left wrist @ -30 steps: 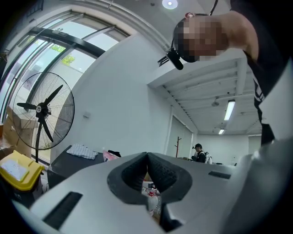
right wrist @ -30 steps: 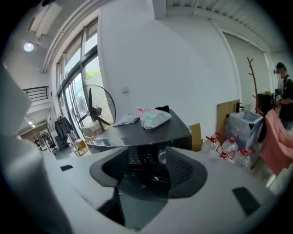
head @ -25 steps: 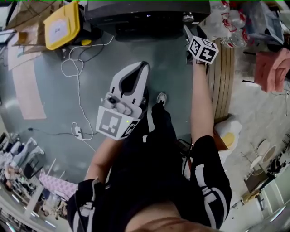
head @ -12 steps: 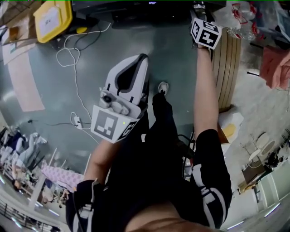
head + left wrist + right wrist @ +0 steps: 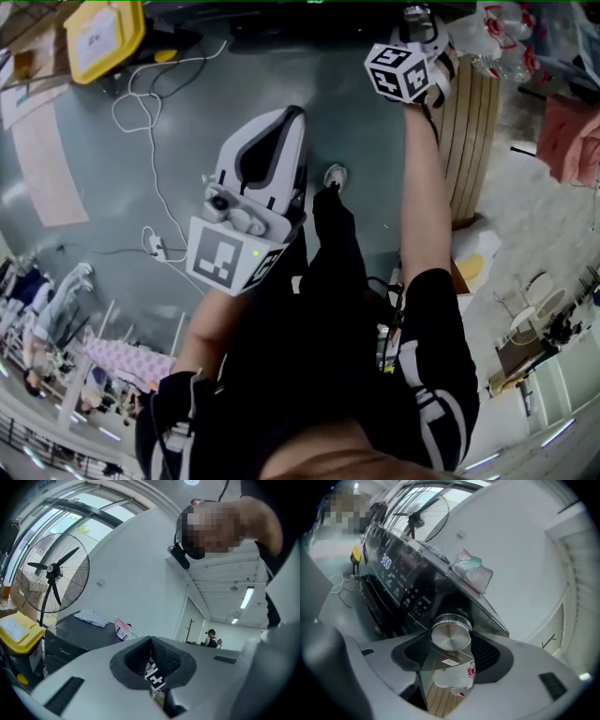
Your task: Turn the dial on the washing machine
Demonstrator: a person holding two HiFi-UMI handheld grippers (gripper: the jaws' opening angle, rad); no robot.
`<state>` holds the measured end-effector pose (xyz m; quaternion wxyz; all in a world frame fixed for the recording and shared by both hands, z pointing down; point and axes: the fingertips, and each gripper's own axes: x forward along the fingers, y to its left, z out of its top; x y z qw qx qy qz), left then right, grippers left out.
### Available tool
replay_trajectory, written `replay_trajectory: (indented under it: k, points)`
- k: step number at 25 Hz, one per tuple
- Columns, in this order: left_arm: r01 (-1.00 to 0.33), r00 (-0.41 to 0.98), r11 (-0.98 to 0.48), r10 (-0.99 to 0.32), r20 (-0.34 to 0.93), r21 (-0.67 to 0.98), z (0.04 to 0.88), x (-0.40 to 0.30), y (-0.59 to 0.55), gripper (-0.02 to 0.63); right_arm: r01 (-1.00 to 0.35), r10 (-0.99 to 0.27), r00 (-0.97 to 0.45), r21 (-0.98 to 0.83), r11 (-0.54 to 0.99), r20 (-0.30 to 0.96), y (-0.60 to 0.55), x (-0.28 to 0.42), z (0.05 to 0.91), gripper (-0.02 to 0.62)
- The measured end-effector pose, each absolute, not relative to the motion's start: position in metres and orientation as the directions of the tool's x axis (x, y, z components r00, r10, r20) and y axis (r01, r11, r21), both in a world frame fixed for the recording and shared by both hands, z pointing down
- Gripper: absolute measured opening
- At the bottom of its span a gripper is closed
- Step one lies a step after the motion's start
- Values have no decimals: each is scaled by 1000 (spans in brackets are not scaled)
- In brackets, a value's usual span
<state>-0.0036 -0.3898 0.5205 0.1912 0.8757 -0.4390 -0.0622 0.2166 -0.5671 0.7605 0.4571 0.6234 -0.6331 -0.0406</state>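
Observation:
The black washing machine (image 5: 309, 17) stands at the top of the head view, and its lit control panel (image 5: 401, 576) fills the right gripper view. Its round metal dial (image 5: 451, 635) sits between the dark pads of my right gripper (image 5: 451, 644), both pads touching its rim. In the head view that gripper (image 5: 420, 17) reaches up to the machine's front, its marker cube (image 5: 401, 71) rolled to one side. My left gripper (image 5: 294, 116) hangs low over the floor, away from the machine, jaws shut on nothing. The left gripper (image 5: 151, 639) points past the machine's top (image 5: 79, 630).
A yellow-lidded bin (image 5: 103, 37) and a loose white cable (image 5: 150, 122) lie on the grey floor at the left. A wooden pallet (image 5: 464, 141) with packed bottles (image 5: 506, 42) stands right of the machine. A pink packet (image 5: 472, 571) rests on its top. A floor fan (image 5: 54, 569) stands behind.
The right gripper has rolled about its axis at the dial, its marker cube swinging left. The left gripper has stayed where it was.

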Motion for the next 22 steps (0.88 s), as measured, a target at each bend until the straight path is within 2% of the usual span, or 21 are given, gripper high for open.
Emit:
replay_trajectory:
  k: [3, 9, 14, 18, 22]
  points:
    - [-741, 605, -538, -794, 54, 402, 523, -2, -390, 23, -698, -832, 224, 679, 227, 508, -567, 218, 763, 285]
    - [-746, 600, -534, -798, 55, 398, 524, -3, -384, 21, -742, -851, 185, 638, 207, 491, -564, 217, 757, 302]
    - [-748, 593, -528, -804, 48, 401, 511, -6, -378, 23, -814, -830, 137, 539, 217, 541, -557, 218, 752, 313]
    - [-756, 587, -529, -809, 42, 386, 501, -6, -368, 23, -902, -837, 59, 388, 190, 545, -530, 214, 732, 311]
    - [-779, 557, -509, -830, 31, 366, 470, -16, -349, 23, -976, -855, -45, 161, 149, 516, -477, 198, 678, 211]
